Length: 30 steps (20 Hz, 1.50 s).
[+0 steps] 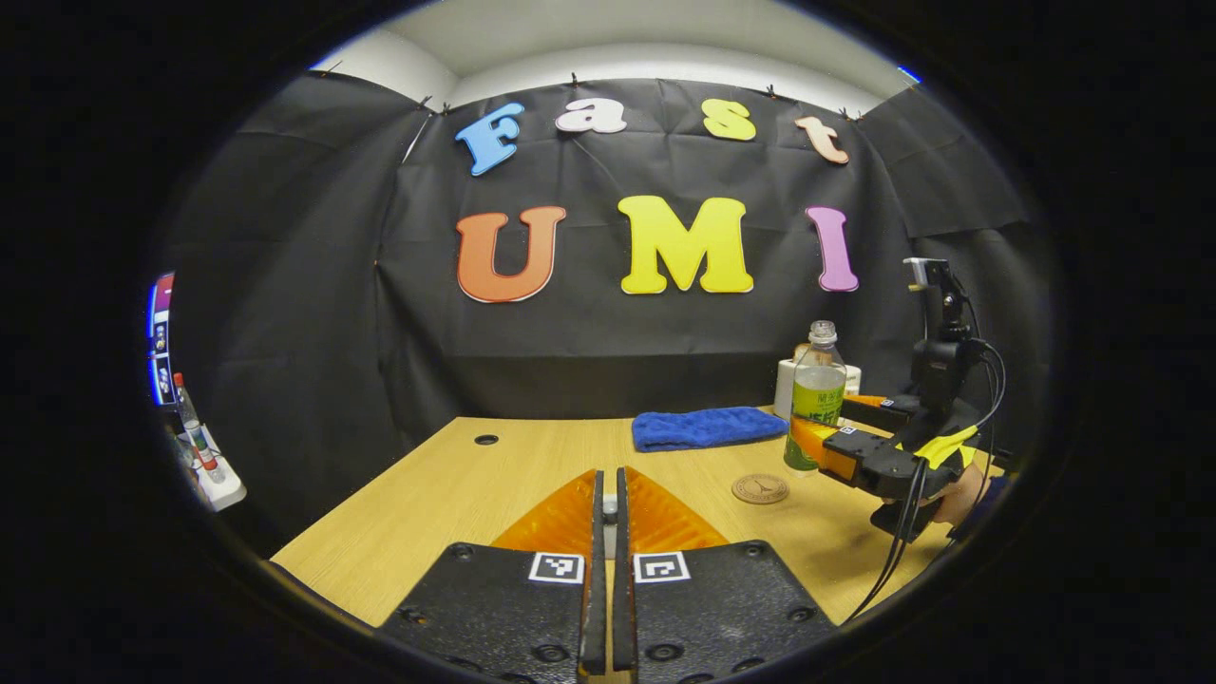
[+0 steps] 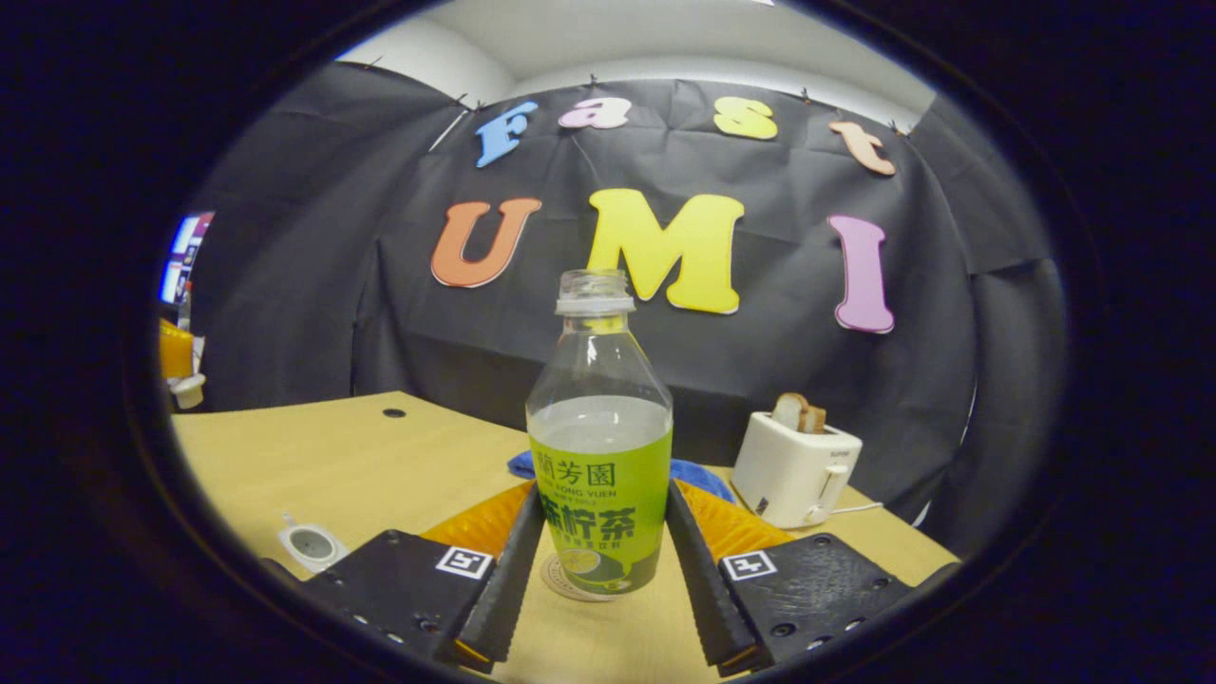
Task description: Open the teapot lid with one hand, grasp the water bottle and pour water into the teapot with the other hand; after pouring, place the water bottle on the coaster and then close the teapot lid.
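My right gripper (image 2: pixel 600 496) is shut on the uncapped water bottle (image 2: pixel 600 456), both fingers pressing its green label. The bottle is upright and partly full. In the left gripper view the bottle (image 1: pixel 815 404) and right gripper (image 1: pixel 825 425) are at the table's right, just behind the round coaster (image 1: pixel 760 488). My left gripper (image 1: pixel 609 478) is shut, with a small white bit of the teapot lid (image 1: pixel 609 511) in the gap. At the far left of the right gripper view it (image 2: pixel 176 350) hangs raised with the white lid (image 2: pixel 187 388) under it. The white teapot (image 2: pixel 312 546) stands open near the table's front left.
A blue cloth (image 1: pixel 708 427) lies at the back of the wooden table (image 1: pixel 456 503). A white toaster (image 2: pixel 796 467) with bread stands at the back right. Left of the table is a white rack with small bottles (image 1: pixel 204 465). A hand (image 1: pixel 959 494) holds the right gripper.
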Tool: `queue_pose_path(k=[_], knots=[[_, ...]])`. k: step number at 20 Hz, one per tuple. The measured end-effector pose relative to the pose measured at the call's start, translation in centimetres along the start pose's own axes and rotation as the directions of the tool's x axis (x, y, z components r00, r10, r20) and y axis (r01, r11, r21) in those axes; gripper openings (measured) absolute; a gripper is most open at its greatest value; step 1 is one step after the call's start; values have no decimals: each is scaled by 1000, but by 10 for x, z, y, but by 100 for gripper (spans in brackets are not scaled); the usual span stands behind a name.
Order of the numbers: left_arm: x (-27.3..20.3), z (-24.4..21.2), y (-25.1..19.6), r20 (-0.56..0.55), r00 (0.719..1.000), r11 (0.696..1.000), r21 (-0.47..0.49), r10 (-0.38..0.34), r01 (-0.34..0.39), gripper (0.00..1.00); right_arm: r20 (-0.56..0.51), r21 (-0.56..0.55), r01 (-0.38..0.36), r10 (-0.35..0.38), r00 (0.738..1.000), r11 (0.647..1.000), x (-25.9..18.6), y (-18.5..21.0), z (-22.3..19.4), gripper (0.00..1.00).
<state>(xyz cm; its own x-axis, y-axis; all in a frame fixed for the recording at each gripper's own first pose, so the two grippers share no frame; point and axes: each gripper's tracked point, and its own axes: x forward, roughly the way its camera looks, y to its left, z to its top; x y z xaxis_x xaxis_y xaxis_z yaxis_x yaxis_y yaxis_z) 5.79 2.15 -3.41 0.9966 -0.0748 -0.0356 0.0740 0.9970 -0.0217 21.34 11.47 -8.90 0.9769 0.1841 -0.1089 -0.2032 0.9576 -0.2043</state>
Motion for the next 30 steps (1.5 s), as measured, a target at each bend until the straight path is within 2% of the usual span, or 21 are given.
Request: queue_pose_path(k=[3, 8, 12, 15, 18, 19, 23, 24, 27, 28, 30], knots=[[16, -16, 6, -23, 998, 997, -56, 52, -53, 5, -59, 44, -31, 34, 998, 999, 22, 4, -25, 74], [30, -52, -3, -115, 992, 998, -41, 44, -49, 5, -92, 93, -102, 111, 990, 990, 46, 5, -48, 75], [34, -57, -13, -117, 993, 998, -55, 31, -37, 5, -68, 81, -128, 133, 989, 988, 61, -3, -42, 74], [42, -62, -17, -119, 993, 998, -59, 29, -36, 5, -111, 87, -126, 136, 985, 988, 73, -6, -62, 74], [44, -72, -17, -140, 990, 998, -53, 25, -32, 5, -96, 165, -169, 186, 978, 972, 70, -4, -61, 76], [44, -73, -18, -144, 989, 998, -55, 22, -30, 5, -86, 168, -173, 189, 978, 970, 67, -5, -56, 80], [45, -71, -14, -136, 990, 999, -38, 28, -33, 5, -59, 155, -163, 174, 983, 974, 44, -13, -38, 97], [45, -70, -12, -132, 991, 999, -29, 31, -35, 5, -52, 162, -143, 153, 987, 976, 35, -19, -33, 94], [47, -70, -10, -126, 991, 999, -24, 34, -37, 5, -53, 215, -88, 102, 993, 973, -4, -35, -29, 97], [47, -70, -13, -123, 992, 999, -28, 24, -28, 5, -53, 212, -68, 81, 995, 975, -19, -41, -27, 94], [50, -70, -24, -118, 993, 999, -42, -16, 11, 5, -32, 195, 0, 6, 999, 981, -52, -62, -23, 97]])
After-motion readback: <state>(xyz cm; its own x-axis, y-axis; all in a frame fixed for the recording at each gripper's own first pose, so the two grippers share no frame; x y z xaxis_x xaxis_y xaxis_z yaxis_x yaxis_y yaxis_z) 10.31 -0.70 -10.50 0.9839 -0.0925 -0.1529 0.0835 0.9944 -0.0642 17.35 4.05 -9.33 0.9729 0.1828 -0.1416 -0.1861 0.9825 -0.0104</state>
